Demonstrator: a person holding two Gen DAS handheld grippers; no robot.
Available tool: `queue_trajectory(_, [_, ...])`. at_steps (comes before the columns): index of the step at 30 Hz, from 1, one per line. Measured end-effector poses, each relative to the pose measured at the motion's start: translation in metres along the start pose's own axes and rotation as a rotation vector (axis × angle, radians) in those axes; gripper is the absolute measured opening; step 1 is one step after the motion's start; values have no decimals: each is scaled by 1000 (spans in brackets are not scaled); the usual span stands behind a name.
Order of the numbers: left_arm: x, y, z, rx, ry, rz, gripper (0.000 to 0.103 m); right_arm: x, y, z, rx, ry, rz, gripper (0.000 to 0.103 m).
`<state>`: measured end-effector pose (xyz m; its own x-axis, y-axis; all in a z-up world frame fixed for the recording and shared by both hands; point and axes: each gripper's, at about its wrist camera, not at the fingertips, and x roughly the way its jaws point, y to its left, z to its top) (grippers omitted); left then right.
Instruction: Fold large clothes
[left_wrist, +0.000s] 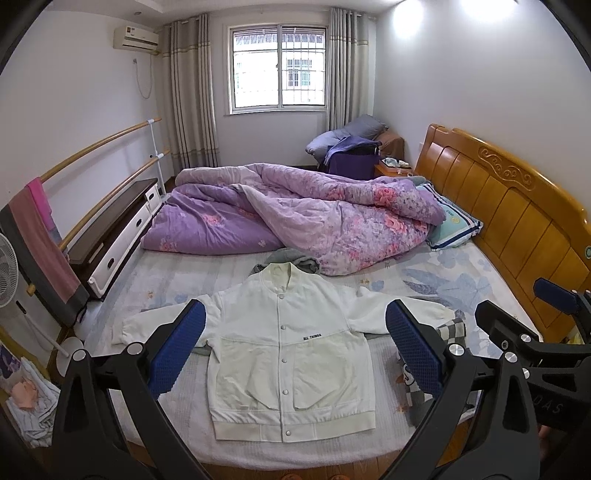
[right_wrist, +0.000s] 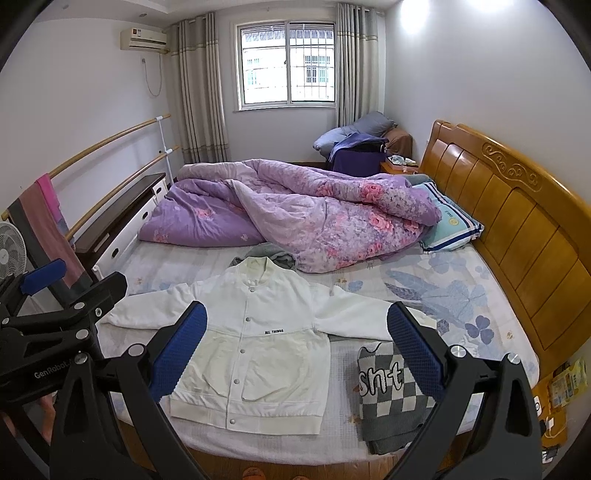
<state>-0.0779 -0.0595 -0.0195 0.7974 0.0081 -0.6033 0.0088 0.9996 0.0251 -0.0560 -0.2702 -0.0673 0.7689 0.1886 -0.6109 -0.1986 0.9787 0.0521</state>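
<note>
A white snap-front jacket (left_wrist: 284, 354) lies flat on the bed, front up, collar toward the quilt and both sleeves spread sideways. My left gripper (left_wrist: 295, 321) hovers open above its near half, one blue pad (left_wrist: 181, 347) on each side of the body, touching nothing. In the right wrist view the jacket (right_wrist: 255, 343) sits left of centre. My right gripper (right_wrist: 297, 325) is also open and empty, its span running from the jacket body to the right sleeve. Each gripper shows in the other's view, the right gripper (left_wrist: 511, 299) and the left gripper (right_wrist: 90, 275).
A folded grey-and-white checkered sweater (right_wrist: 391, 387) lies near the bed's front edge, right of the jacket. A grey garment (left_wrist: 291, 258) peeks out behind the collar. A purple floral quilt (left_wrist: 295, 214) and a pillow (left_wrist: 454, 221) fill the far half. The wooden headboard (left_wrist: 517, 206) stands right, a dresser (left_wrist: 114, 229) left.
</note>
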Motion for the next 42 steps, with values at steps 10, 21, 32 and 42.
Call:
queue_trajectory(10, [-1,-3,1,-4,-8,-18,98,-1,-4,-3,6,-3,-10,94])
queue_trajectory(21, [-1,-4,2,3,-9,-17,98,-2,-5,-6,17,3,-12,94])
queue_trajectory(32, [2,-9,0,-1,0,-23,98,-3,-4,-6,18,12,-10,94])
queue_trajectory(42, [3,-13,-2,-5,-4,-15,98,-3,-5,-5,17,16,-7,94])
